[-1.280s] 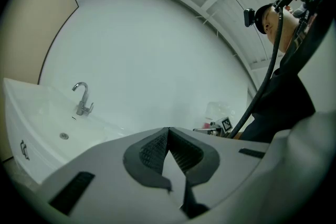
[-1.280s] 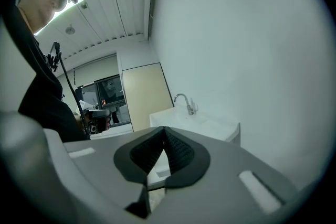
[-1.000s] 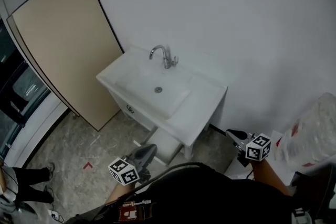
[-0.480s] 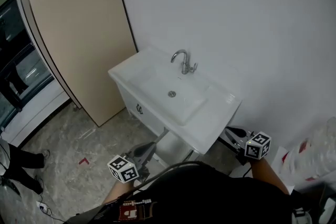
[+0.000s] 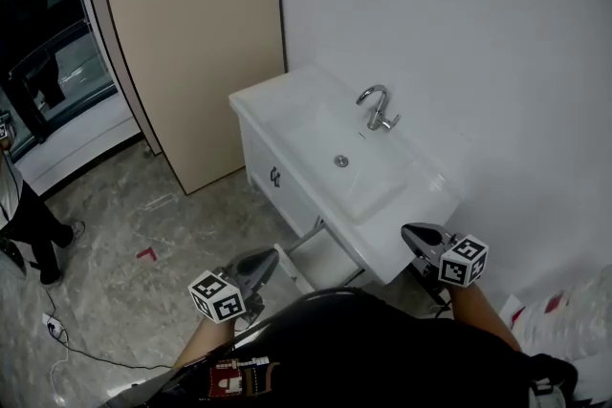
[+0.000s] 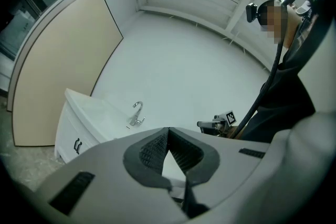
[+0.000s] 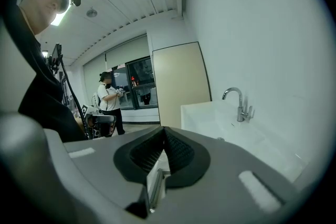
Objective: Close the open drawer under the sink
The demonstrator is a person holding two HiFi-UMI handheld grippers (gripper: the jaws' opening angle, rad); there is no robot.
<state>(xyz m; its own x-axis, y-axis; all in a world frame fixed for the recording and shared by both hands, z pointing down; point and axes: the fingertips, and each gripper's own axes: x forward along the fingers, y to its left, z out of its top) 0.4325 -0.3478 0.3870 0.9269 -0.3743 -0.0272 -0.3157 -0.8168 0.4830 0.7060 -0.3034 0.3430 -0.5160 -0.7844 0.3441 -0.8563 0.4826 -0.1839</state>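
Note:
In the head view a white sink cabinet (image 5: 287,191) with a chrome faucet (image 5: 378,110) stands against the wall. Its lower drawer (image 5: 320,260) is pulled out below the basin. My left gripper (image 5: 258,263) is shut and empty, low in front of the drawer's near end. My right gripper (image 5: 416,237) is also shut and empty, just off the sink's right front corner. The left gripper view shows the sink (image 6: 97,113), with my left gripper's (image 6: 168,129) pads together. In the right gripper view my right gripper's (image 7: 164,129) pads meet, beside the basin (image 7: 231,128).
A tall beige panel (image 5: 191,33) leans on the wall left of the sink. A person (image 5: 24,215) stands at the far left, near a cable (image 5: 76,349) on the marble floor. A plastic bag (image 5: 574,320) lies at the lower right.
The head view has swung left, so the sink now sits nearer and further right. Both grippers have come closer to the cabinet, and more of the open drawer shows.

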